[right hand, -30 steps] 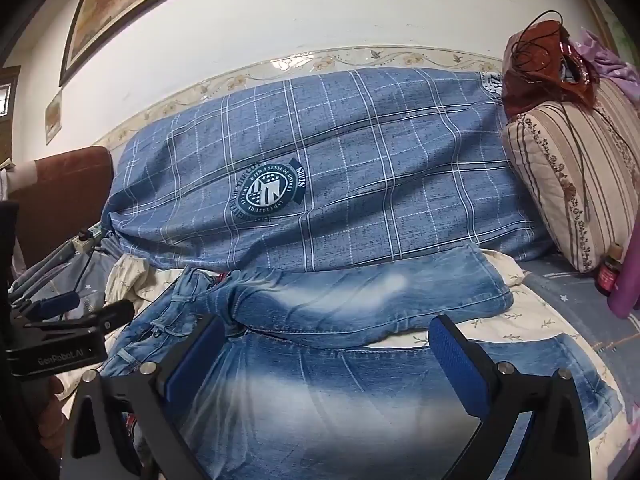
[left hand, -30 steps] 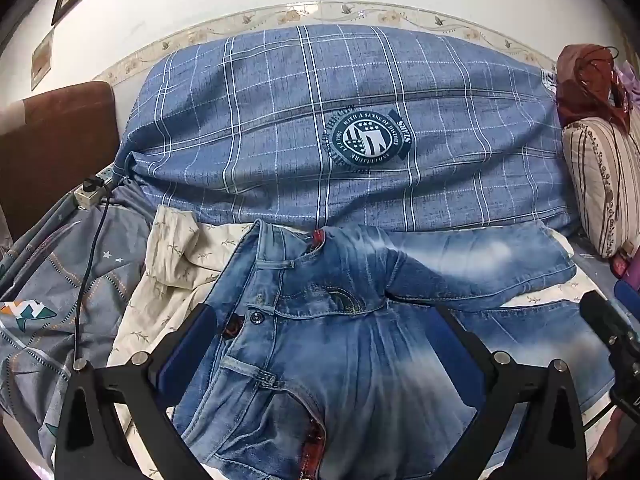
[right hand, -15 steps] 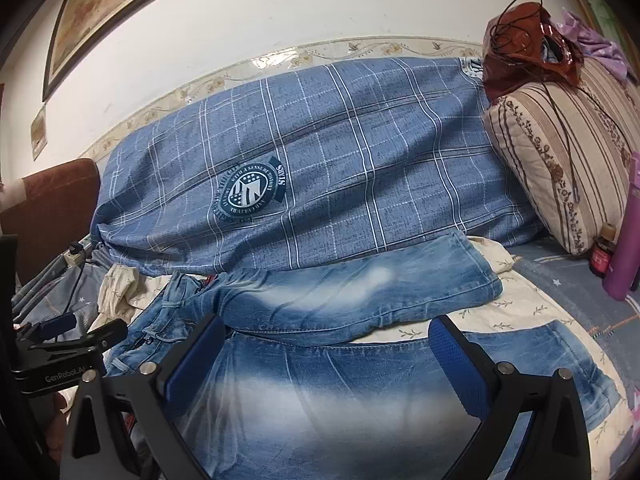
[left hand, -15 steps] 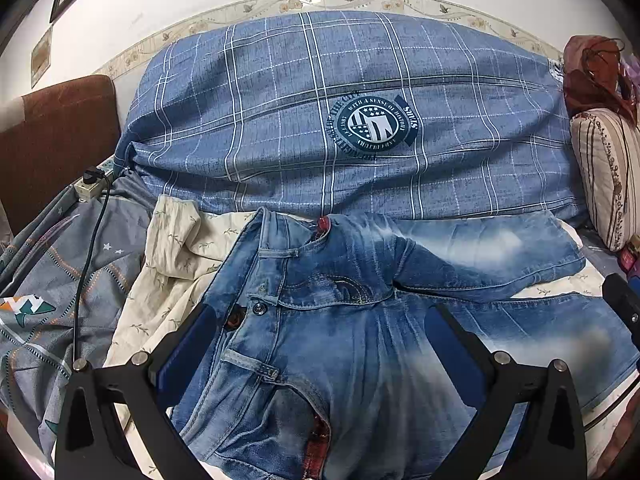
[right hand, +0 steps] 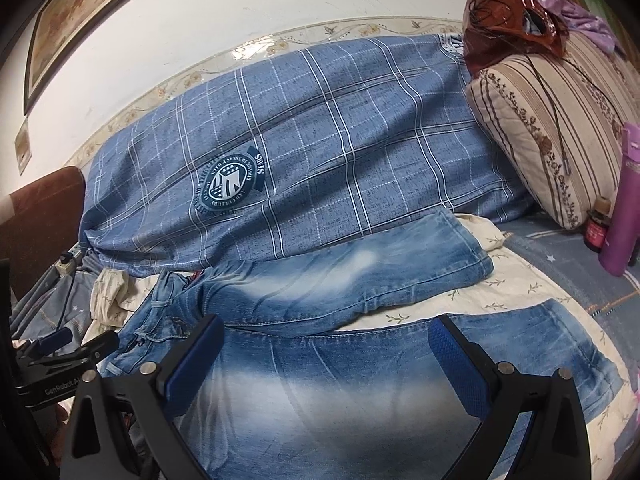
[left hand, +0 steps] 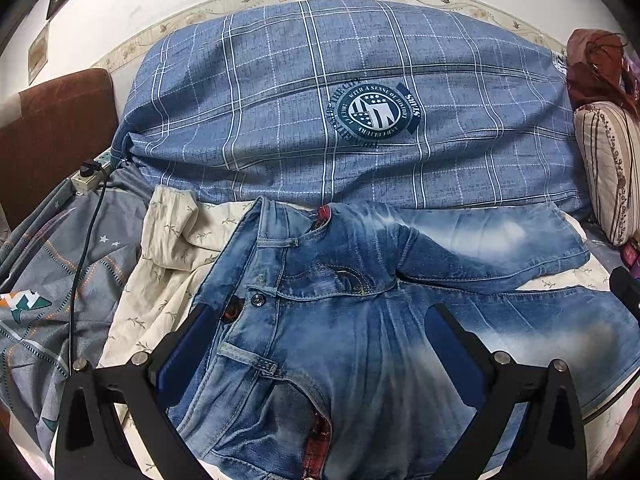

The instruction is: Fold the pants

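Note:
Faded blue jeans (left hand: 360, 320) lie spread on a cream floral sheet (left hand: 172, 256), waistband to the left, both legs running right; they also show in the right wrist view (right hand: 320, 288). My left gripper (left hand: 320, 340) is open and empty, hovering over the waistband and fly button. My right gripper (right hand: 324, 356) is open and empty, hovering over the near leg. The left gripper shows at the left edge of the right wrist view (right hand: 60, 352). The far leg's hem (right hand: 468, 244) lies against the blue quilt.
A rolled blue plaid quilt (left hand: 340, 112) lies along the wall behind the jeans. A striped pillow (right hand: 552, 128) with a brown bag on top is at the right, beside a purple bottle (right hand: 624, 200). A power strip and cable (left hand: 90, 176) lie at the left.
Both grippers have shifted slightly and drawn a little closer to the jeans. The right view has swung left and tilted. The jeans have not moved and both grippers stay open.

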